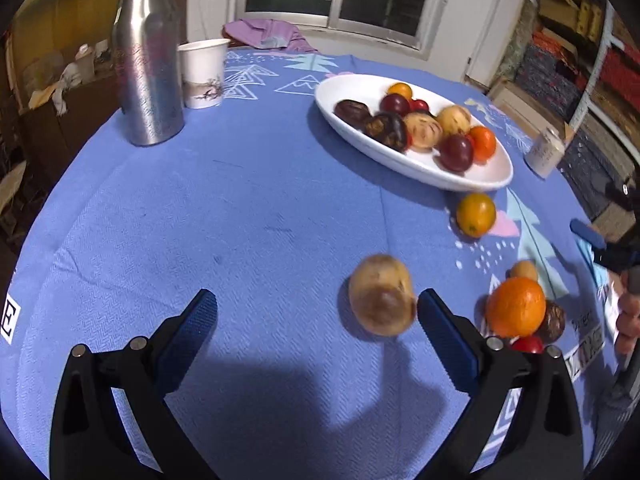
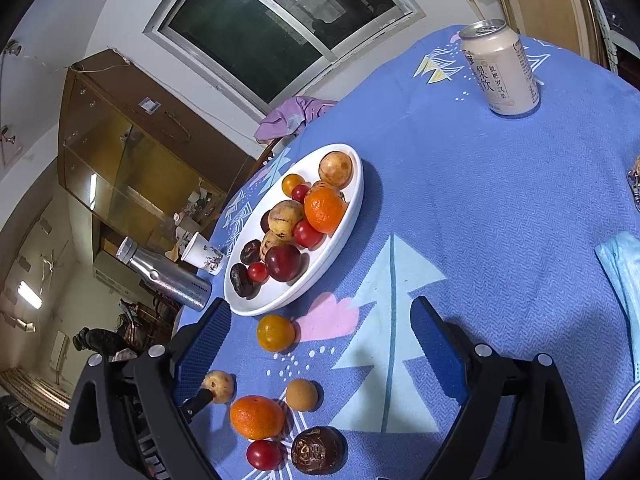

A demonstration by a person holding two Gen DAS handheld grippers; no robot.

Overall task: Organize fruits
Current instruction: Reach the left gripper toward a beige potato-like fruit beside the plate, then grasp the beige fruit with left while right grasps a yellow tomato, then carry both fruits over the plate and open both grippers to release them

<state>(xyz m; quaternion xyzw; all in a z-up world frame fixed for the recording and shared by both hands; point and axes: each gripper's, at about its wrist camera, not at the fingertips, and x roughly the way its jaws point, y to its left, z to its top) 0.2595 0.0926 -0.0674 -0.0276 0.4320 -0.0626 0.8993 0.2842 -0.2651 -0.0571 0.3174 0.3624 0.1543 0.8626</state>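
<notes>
A white oval plate (image 1: 404, 162) (image 2: 320, 276) holds several fruits. On the blue cloth in front of it lie a yellow-orange fruit (image 1: 476, 214) (image 2: 275, 333), a tan fruit (image 1: 382, 300) (image 2: 219, 386), a smaller tan one (image 1: 524, 270) (image 2: 302, 394), an orange (image 1: 516, 312) (image 2: 257, 417), a red fruit (image 2: 264, 454) and a dark brown fruit (image 1: 554, 322) (image 2: 317, 450). My left gripper (image 1: 316, 312) is open; the tan fruit lies between its fingers, close against the right one. My right gripper (image 2: 320, 332) hangs open above the cloth, nothing between its fingers.
A steel bottle (image 1: 148, 60) (image 2: 168, 276) and a paper cup (image 1: 202, 72) (image 2: 202, 256) stand at the far left. A drink can (image 1: 544, 152) (image 2: 500, 68) stands beyond the plate. A blue face mask (image 2: 624, 280) lies at the right, a purple cloth (image 1: 268, 34) at the far edge.
</notes>
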